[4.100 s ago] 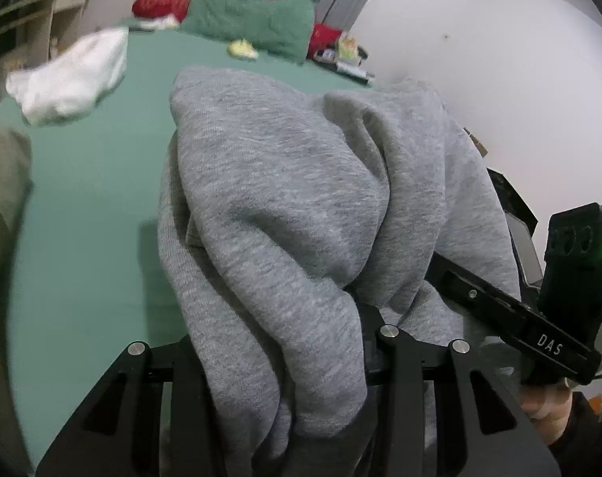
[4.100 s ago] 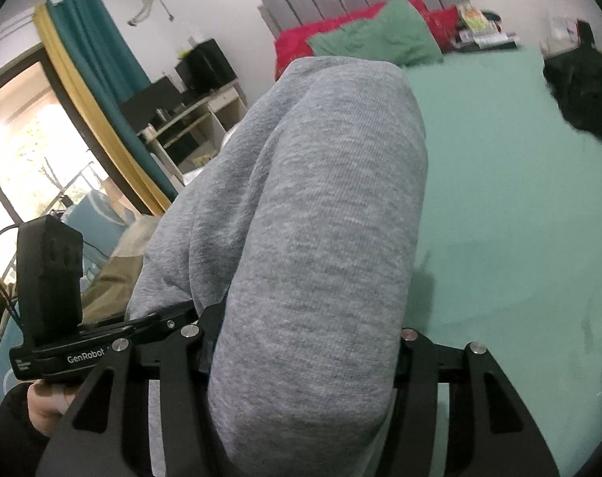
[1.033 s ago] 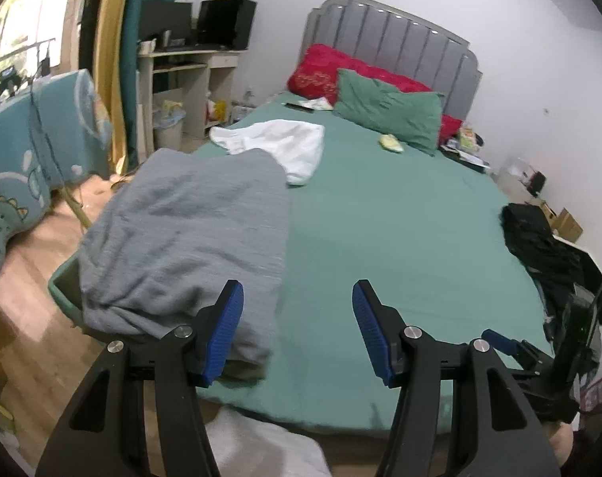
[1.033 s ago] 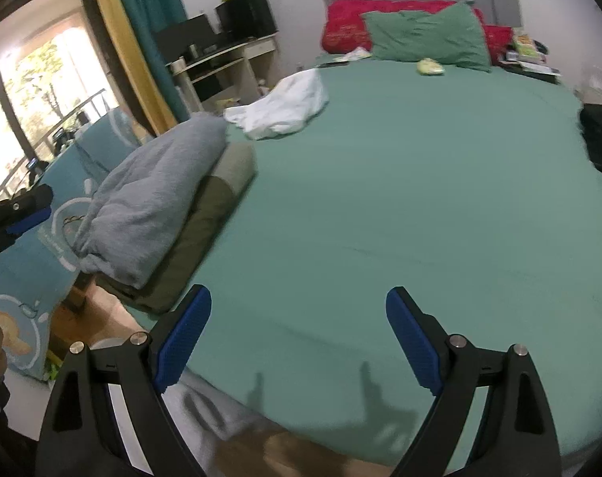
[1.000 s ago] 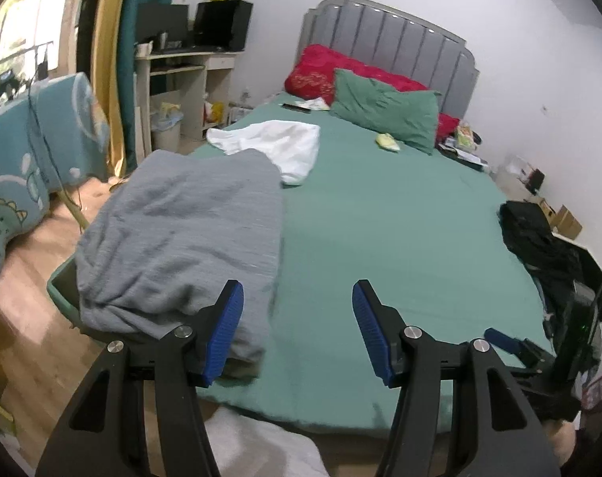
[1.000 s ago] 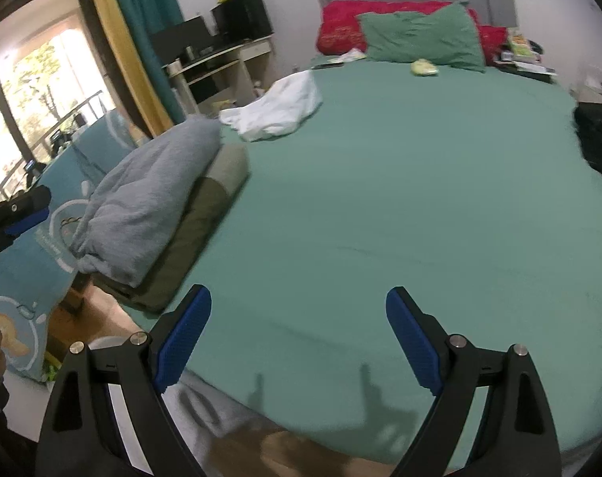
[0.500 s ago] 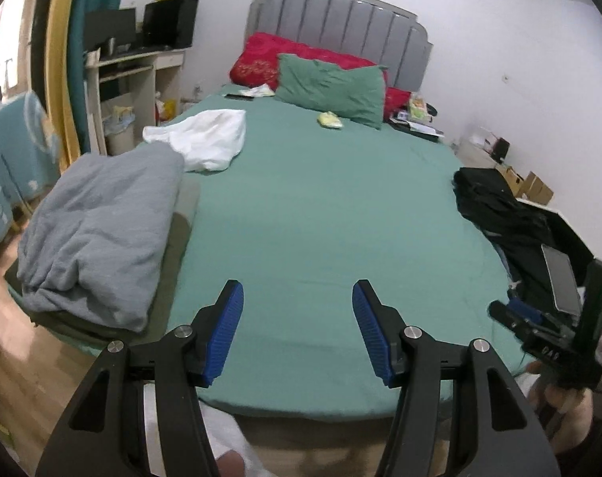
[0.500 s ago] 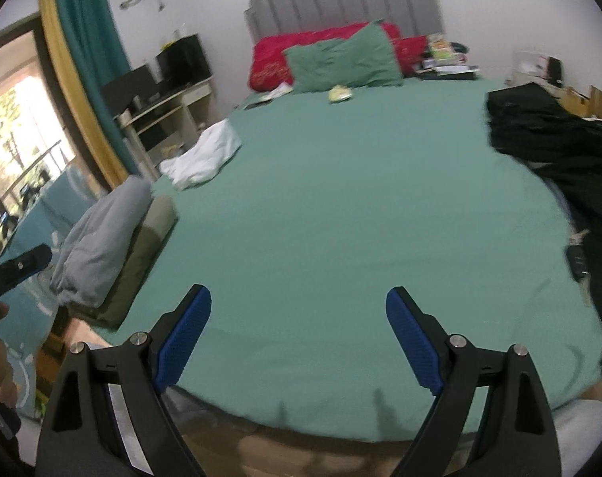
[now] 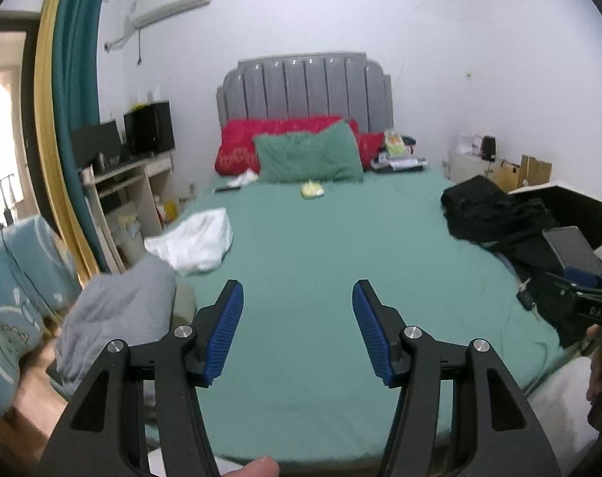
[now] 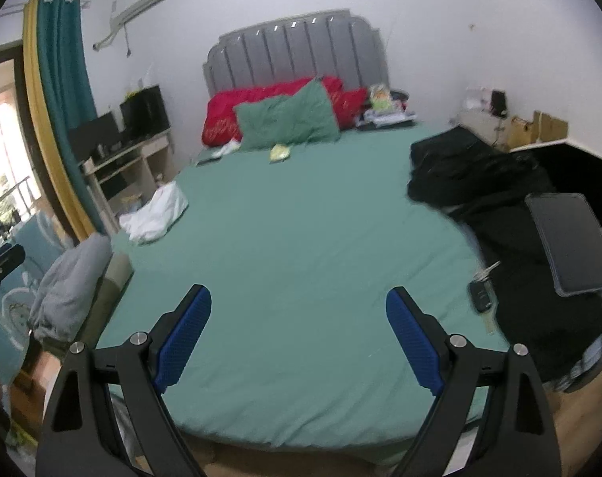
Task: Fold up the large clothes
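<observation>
A folded grey sweatshirt (image 9: 114, 310) lies on an olive garment at the bed's front left corner; it also shows in the right wrist view (image 10: 72, 282). A pile of black clothes (image 9: 495, 214) lies on the bed's right side, seen too in the right wrist view (image 10: 479, 183). A white garment (image 9: 197, 240) lies crumpled at the left edge, also in the right wrist view (image 10: 157, 214). My left gripper (image 9: 297, 328) is open and empty above the bed's foot. My right gripper (image 10: 299, 336) is open and empty, and shows at the right of the left wrist view (image 9: 579, 302).
The green bed sheet (image 9: 320, 262) is bare in the middle. Red and green pillows (image 9: 306, 157) lie at the grey headboard. A tablet (image 10: 571, 238) and keys (image 10: 481, 294) lie at the right edge. A desk (image 9: 130, 183) and curtains stand at the left.
Both grippers have let go of the grey sweatshirt, which now lies on the left stack. Both have pulled back and swung right toward the bed's middle and the black clothes.
</observation>
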Tool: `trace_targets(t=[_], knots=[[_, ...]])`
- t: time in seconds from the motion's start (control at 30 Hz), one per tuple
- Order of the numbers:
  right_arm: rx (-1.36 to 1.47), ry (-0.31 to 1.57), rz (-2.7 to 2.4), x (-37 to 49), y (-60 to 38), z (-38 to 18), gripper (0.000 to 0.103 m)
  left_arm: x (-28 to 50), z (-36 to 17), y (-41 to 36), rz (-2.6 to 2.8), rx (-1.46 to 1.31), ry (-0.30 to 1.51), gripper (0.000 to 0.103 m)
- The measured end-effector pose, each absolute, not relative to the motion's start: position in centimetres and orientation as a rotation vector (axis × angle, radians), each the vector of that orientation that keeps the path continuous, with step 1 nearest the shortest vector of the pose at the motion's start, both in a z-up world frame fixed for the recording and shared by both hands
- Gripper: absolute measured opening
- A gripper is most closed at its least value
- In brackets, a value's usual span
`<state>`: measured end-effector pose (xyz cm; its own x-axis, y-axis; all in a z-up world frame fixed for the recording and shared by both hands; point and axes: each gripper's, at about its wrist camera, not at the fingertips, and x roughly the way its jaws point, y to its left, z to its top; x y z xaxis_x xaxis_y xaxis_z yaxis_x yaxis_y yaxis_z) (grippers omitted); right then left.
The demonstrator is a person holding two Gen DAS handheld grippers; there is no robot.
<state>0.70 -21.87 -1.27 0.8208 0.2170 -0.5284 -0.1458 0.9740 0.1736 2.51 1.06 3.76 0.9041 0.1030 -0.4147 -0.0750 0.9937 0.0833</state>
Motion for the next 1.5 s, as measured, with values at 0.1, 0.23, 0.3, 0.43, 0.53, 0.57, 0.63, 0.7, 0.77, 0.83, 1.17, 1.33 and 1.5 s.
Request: trace_targets(t=[0.1,0.23,0.3,0.43,0.53,0.57,0.63,0.7,0.77,0.83,1.17,1.33,1.5], knots=[[0.113,0.523,0.180,-0.5,-23.0,0.7,0.089,1.9,5.4,0.6,0.063,0.017,0.391,0.061],[0.102,0.452,0.169,-2.1,-23.8,3.4,0.089,0.9,7.4,-0.4,0.092,0.025,0.320,0.061],[0.094,0.426,0.168,-2.6,-24.0,4.5,0.089,-0.1,8.6,-0.9,0.094,0.023,0.267,0.071],[0.088,0.373,0.189,-4.1,-23.8,6.6,0.089,-1.8,10.2,-0.5,0.040,-0.041,0.181,0.073],[0.080,0.344,0.202,-5.0,-23.2,8.0,0.089,-2.9,11.3,0.1,0.005,-0.099,0.139,0.073],[0.071,0.331,0.205,-5.3,-22.9,8.5,0.089,-3.2,11.6,0.2,-0.009,-0.107,0.129,0.073],[0.061,0.309,0.221,-6.0,-22.4,9.3,0.089,-3.5,11.9,0.4,-0.022,-0.106,0.118,0.074],[0.060,0.288,0.244,-6.6,-21.8,10.0,0.093,-3.7,11.9,0.5,-0.023,-0.100,0.107,0.075],[0.057,0.257,0.255,-7.1,-21.4,10.4,0.100,-3.9,11.8,0.5,-0.006,-0.103,0.092,0.082],[0.051,0.217,0.247,-7.5,-20.8,10.7,0.101,-4.0,11.6,1.0,0.010,-0.118,0.080,0.084],[0.024,0.268,0.280,-5.6,-17.7,8.6,0.101,-1.4,9.2,2.9,0.010,-0.151,0.215,0.086],[0.032,0.320,0.277,-4.2,-17.3,6.9,0.101,-1.4,8.1,3.6,0.048,-0.162,0.207,0.086],[0.037,0.361,0.273,-3.4,-17.0,5.6,0.101,-0.7,7.7,4.1,0.044,-0.156,0.209,0.086]])
